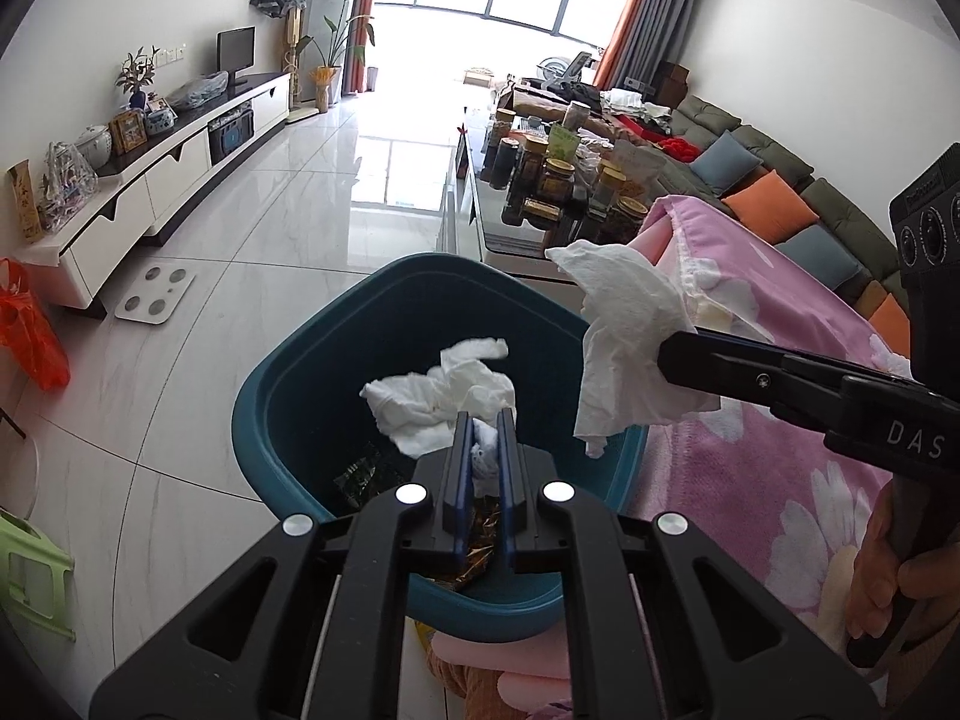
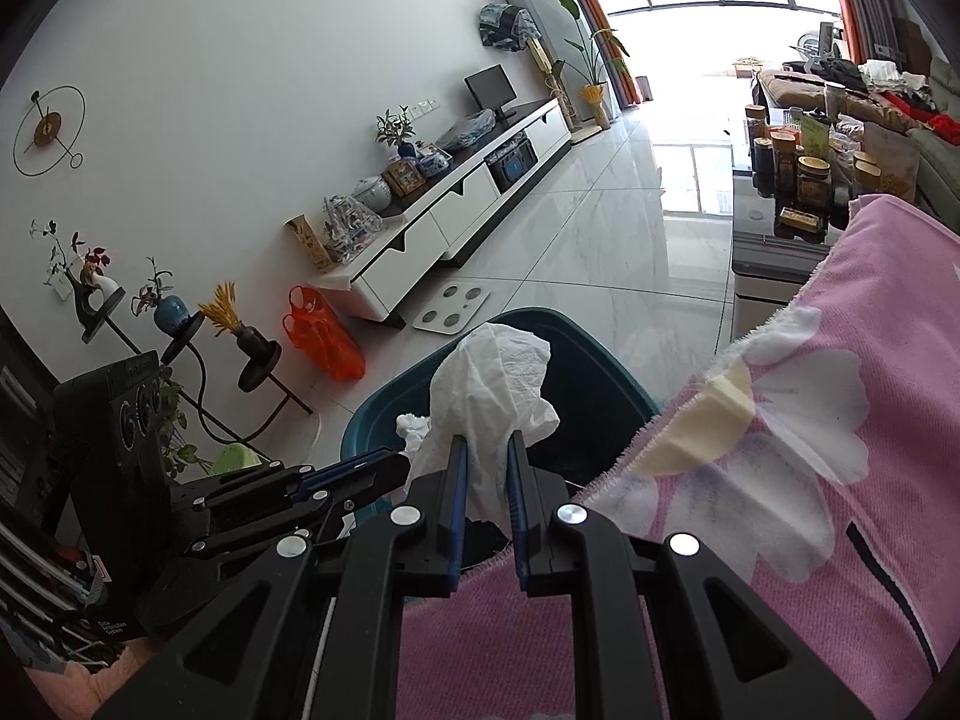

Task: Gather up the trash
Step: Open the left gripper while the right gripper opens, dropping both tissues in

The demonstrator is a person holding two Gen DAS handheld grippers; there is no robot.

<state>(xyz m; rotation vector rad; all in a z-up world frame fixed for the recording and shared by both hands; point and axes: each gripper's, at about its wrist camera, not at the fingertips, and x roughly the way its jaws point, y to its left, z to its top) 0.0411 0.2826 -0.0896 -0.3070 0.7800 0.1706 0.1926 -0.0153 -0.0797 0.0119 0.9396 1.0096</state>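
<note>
Both grippers, left gripper [image 1: 485, 420] and right gripper [image 2: 487, 445], pinch crumpled tissues [image 1: 441, 396] over the teal bin [image 1: 300, 360], wrappers [image 1: 360, 474] inside, pink blanket [image 2: 840, 480] alongside

Above the bin [image 1: 282, 396] your way is open; the blanket [image 1: 768, 480] crowds its right rim, bare floor [image 1: 252, 276] lies left.

We read "DAS" in pale letters on the right gripper [image 1: 666, 360]; the left gripper's [image 2: 403, 462] small label stays illegible.
</note>
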